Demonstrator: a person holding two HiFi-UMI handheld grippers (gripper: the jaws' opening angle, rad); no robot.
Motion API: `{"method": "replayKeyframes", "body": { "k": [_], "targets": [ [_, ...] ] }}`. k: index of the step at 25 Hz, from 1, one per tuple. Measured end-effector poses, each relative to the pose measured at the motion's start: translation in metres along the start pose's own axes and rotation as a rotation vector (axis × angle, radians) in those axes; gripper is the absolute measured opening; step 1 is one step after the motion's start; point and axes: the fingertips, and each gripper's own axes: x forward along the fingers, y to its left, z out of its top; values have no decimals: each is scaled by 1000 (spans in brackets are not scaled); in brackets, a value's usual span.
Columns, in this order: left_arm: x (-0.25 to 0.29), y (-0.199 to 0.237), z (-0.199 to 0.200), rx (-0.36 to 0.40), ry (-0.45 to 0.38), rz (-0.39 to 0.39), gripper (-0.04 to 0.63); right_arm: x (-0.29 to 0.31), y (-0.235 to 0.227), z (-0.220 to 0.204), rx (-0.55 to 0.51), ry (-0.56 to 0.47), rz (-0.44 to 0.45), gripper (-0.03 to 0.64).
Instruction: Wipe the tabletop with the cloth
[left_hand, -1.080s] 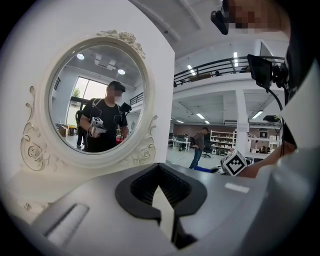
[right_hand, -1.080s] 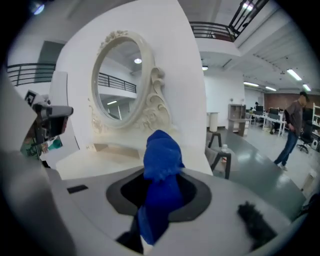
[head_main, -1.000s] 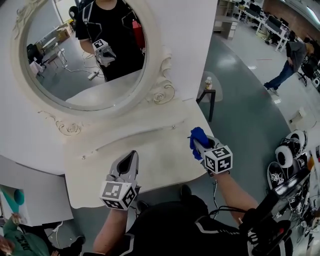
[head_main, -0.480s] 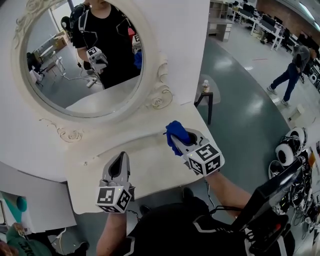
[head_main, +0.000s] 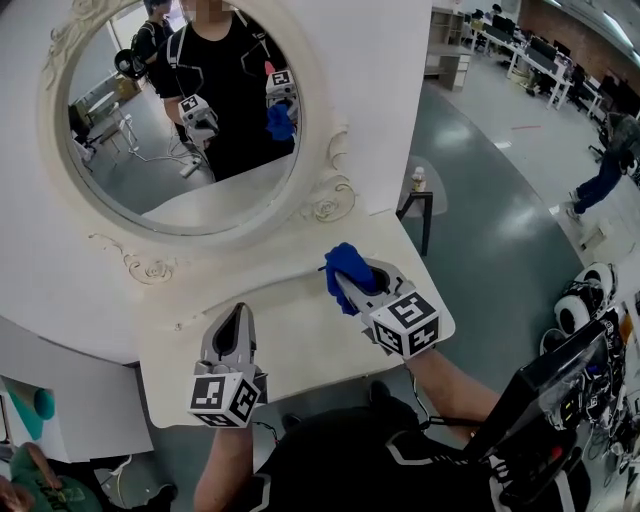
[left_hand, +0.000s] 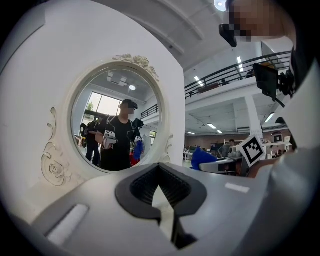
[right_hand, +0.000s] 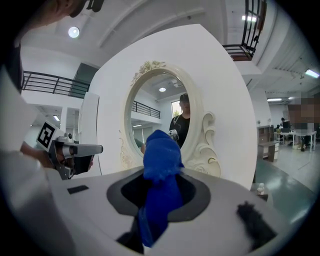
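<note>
A cream dressing tabletop (head_main: 300, 340) lies below an oval mirror (head_main: 180, 120). My right gripper (head_main: 345, 275) is shut on a blue cloth (head_main: 345, 268), held over the tabletop's right part near the back edge. The cloth (right_hand: 161, 190) bunches out of the right jaws, which are closed on it. My left gripper (head_main: 236, 330) hovers over the front left part of the tabletop, shut with nothing in it; its jaws (left_hand: 159, 195) meet in the left gripper view. Whether the cloth touches the surface is not visible.
The mirror frame (head_main: 335, 195) with carved scrolls rises just behind the tabletop. A small dark side table (head_main: 418, 205) with a bottle stands on the floor to the right. Helmets (head_main: 590, 300) lie on the floor far right. A person walks in the far right background.
My right gripper has carried the blue cloth leftward and toward the mirror, from the table's right edge to over its surface. The left gripper shifted slightly left.
</note>
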Motion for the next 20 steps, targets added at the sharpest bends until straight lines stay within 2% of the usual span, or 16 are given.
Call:
{"method": "replayKeyframes", "body": {
  "k": [20],
  "targets": [
    [-14,13,11,-1,-19,-5,6,11,15,13,-8,-19,-30,97]
  ]
}}
